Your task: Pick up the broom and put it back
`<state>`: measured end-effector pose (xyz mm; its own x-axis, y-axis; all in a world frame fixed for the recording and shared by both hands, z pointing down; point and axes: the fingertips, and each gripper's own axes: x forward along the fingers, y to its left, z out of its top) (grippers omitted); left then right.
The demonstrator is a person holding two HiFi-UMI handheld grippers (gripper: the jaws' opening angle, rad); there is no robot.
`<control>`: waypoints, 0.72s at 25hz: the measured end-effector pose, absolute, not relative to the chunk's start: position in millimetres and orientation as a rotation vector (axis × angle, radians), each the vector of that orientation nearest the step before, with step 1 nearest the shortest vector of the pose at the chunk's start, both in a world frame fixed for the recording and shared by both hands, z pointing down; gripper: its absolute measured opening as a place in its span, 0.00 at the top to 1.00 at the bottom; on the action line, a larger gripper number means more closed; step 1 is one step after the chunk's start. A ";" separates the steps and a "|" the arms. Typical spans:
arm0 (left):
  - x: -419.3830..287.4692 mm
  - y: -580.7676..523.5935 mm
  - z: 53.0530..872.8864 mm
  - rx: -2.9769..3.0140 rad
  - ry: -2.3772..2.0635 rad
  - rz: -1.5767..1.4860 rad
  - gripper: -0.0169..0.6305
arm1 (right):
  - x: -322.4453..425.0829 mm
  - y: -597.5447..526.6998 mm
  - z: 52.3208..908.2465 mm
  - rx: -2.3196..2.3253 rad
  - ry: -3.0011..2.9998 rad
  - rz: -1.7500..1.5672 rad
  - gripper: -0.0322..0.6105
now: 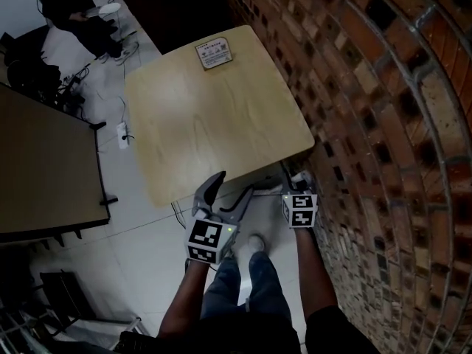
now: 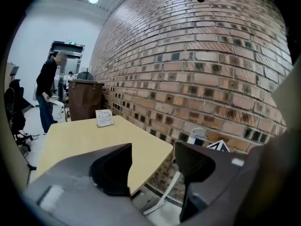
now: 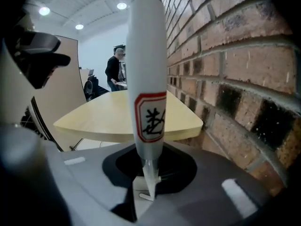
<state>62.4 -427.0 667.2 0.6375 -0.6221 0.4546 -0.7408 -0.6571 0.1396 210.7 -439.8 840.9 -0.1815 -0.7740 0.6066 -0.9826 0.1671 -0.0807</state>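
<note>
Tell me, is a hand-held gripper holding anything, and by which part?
The right hand-held gripper pinches the white broom handle by its thin tapered end, just below the red-bordered label. The left hand-held gripper is open and empty.

Blue jeans (image 1: 247,290), white shoe (image 1: 256,242), dark short sleeves (image 1: 333,332), black-and-white marker cubes (image 1: 205,242).

White broom handle (image 3: 146,55) with a red-bordered label and black character; pale yellow wood-grain table (image 1: 221,116); red-brown brick wall (image 1: 383,124) with grey mortar; black-and-white square markers on the left gripper (image 1: 228,192) and right gripper (image 1: 296,177).
</note>
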 end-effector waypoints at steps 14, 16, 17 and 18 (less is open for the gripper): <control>48.2 -423.8 680.3 2.508 -1.100 0.546 0.53 | 244.4 -470.4 850.6 1.768 -1.931 0.717 0.51; 48.4 -421.6 677.0 2.510 -1.101 0.535 0.53 | 243.0 -460.3 844.4 1.772 -1.932 0.703 0.48; 48.6 -420.7 674.5 2.512 -1.101 0.528 0.53 | 241.8 -454.7 839.2 1.777 -1.934 0.696 0.47; 48.4 -419.5 671.9 2.513 -1.103 0.520 0.53 | 239.9 -448.8 832.3 1.784 -1.941 0.690 0.46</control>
<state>48.4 -419.5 671.9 0.6305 -0.6254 0.4598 -0.7526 -0.6375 0.1648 239.9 -448.8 832.3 -0.0939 -0.7903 0.6054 -0.9952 0.0568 -0.0802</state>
